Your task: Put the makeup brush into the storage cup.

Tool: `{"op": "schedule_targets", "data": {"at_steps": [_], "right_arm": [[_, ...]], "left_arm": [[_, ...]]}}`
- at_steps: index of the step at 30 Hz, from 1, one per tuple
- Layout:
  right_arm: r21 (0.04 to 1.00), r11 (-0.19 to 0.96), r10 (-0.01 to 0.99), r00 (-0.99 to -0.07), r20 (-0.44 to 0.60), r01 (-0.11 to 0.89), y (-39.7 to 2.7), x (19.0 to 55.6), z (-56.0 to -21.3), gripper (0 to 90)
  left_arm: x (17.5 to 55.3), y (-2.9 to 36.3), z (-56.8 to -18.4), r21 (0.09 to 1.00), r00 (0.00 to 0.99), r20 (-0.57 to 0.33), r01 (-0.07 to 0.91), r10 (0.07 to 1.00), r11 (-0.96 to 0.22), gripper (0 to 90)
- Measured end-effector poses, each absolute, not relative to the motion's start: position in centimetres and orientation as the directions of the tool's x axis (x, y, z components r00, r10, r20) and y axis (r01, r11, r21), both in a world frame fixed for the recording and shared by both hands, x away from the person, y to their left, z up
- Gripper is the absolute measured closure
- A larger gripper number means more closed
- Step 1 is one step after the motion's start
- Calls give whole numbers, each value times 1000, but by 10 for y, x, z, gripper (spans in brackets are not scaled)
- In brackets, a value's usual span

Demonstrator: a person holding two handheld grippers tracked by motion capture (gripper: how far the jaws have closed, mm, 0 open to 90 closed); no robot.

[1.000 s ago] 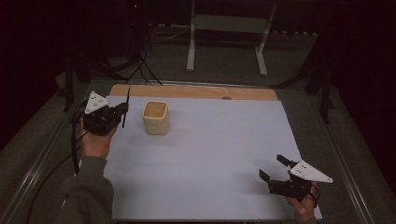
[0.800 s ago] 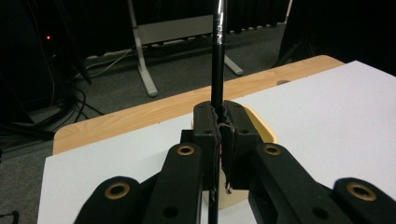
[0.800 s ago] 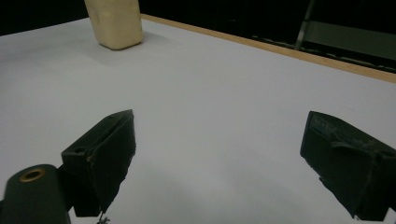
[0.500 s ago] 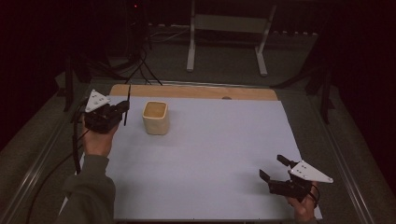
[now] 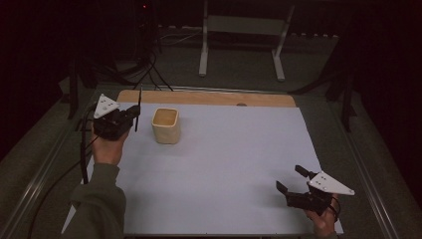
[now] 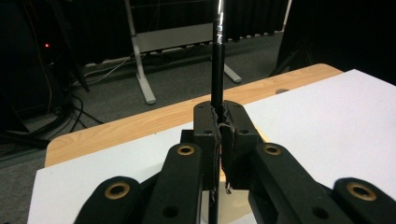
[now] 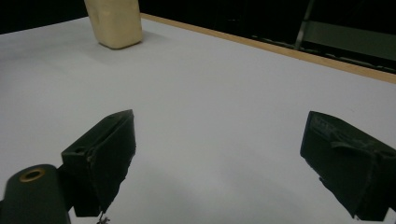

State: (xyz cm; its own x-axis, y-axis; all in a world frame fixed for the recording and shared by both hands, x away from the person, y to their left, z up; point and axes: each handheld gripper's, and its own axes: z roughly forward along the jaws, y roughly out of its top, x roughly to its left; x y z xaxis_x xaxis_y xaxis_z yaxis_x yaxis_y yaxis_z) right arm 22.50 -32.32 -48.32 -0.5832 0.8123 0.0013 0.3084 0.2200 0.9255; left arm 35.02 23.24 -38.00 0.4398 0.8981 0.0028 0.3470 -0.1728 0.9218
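Left hand-held gripper (image 5: 130, 115) is clenched on a thin black rod (image 5: 138, 107), jaws pinched tight w/ the rod standing upright between them, its top poking well above the jaw tips in the left gripper view (image 6: 218, 56). Beige cup (image 5: 165, 125) sits just beside that gripper, twd the table's middle, not touching rod or jaws. Wooden far edge of the table (image 5: 209, 97) runs close behind gripper and cup; left edge of the white sheet (image 5: 224, 159) is right by the left hand.

Right hand-held gripper (image 5: 291, 179) is released, jaws spread wide w/ nothing btwn them, low over the sheet near its front-right corner. From it the cup is well apart, diagonally across; bare white sheet lies all the way btwn them.
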Motion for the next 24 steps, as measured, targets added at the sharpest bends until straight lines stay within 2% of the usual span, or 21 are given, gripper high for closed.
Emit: {"op": "schedule_targets", "data": {"at_steps": [24], "right_arm": [[926, 219, 812, -583, 2, 308, -324, 225, -483, 103]], "left_arm": [[364, 223, -380, 920, 443, -2, 352, 896, -172, 863]]}}
